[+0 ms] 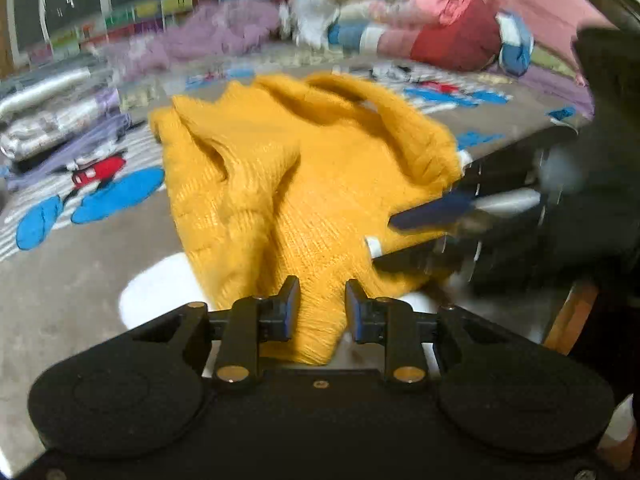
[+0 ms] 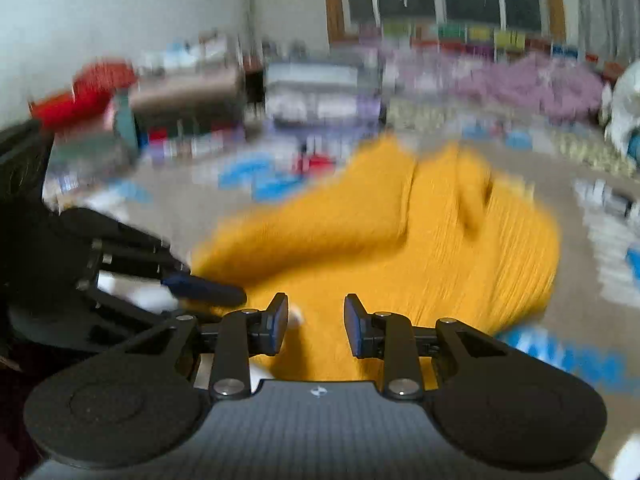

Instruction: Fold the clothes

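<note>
A mustard-yellow knit sweater (image 1: 288, 184) lies bunched on a grey cartoon-print rug. My left gripper (image 1: 322, 304) has its jaws set apart with a fold of the sweater's near edge lying between them. The right gripper shows at the right of the left wrist view (image 1: 404, 232), low over the sweater's right side. In the blurred right wrist view the sweater (image 2: 400, 248) fills the middle, and my right gripper (image 2: 316, 322) is open just above its near edge. The left gripper (image 2: 208, 290) shows at the left there.
The rug (image 1: 80, 264) has blue, red and white cartoon prints. A stack of folded clothes (image 1: 52, 120) sits at the left. A heap of unfolded pink, red, white and blue clothes (image 1: 420, 24) and a purple garment (image 1: 208, 36) lie at the back.
</note>
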`<state>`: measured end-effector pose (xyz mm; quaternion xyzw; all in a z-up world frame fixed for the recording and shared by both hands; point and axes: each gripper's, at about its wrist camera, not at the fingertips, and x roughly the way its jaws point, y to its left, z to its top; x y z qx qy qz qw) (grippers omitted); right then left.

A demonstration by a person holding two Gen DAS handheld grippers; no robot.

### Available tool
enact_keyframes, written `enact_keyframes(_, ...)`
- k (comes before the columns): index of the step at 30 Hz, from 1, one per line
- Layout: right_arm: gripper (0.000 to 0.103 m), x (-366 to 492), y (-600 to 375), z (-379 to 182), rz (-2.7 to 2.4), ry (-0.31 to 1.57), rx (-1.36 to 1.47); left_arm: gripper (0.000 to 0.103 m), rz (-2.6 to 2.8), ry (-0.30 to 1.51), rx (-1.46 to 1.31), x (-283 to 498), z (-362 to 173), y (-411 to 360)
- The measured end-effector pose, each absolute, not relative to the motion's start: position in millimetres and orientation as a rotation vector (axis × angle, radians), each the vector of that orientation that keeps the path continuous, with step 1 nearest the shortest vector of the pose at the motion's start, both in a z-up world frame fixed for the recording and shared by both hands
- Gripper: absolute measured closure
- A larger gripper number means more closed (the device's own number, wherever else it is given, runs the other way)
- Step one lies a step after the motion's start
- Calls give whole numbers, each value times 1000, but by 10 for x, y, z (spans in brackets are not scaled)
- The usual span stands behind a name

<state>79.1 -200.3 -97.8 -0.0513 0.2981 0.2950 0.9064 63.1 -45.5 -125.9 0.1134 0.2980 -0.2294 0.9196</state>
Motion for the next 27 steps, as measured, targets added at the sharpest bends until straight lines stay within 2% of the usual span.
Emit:
enact_keyframes(6,67,490,-1999,-1248,547,520,-131,75,-467,598,299,569,-1266,-497)
enact_keyframes(8,67,456,-1963,-1233,540,511,-169,69,-483,611,301,563,-1242,-488)
enact_keyframes(10,66,428,-1999,-1206,546,512,-156,42,-541,645,290,540,-1202,-456)
enact_keyframes(11,66,416,-2023,-1194,550,513,-146,38,-561,663,294,513,-1166,-441)
enact_keyframes(15,67,387,-2143,-1127,561,490,-92,37,-565,696,243,412,-976,-270)
enact_keyframes(19,67,409,-2194,-1091,561,456,-36,37,-492,650,178,448,-697,-86)
enact_keyframes(27,65,602,-2113,-1113,596,448,17,37,-365,639,-8,1252,-334,-43)
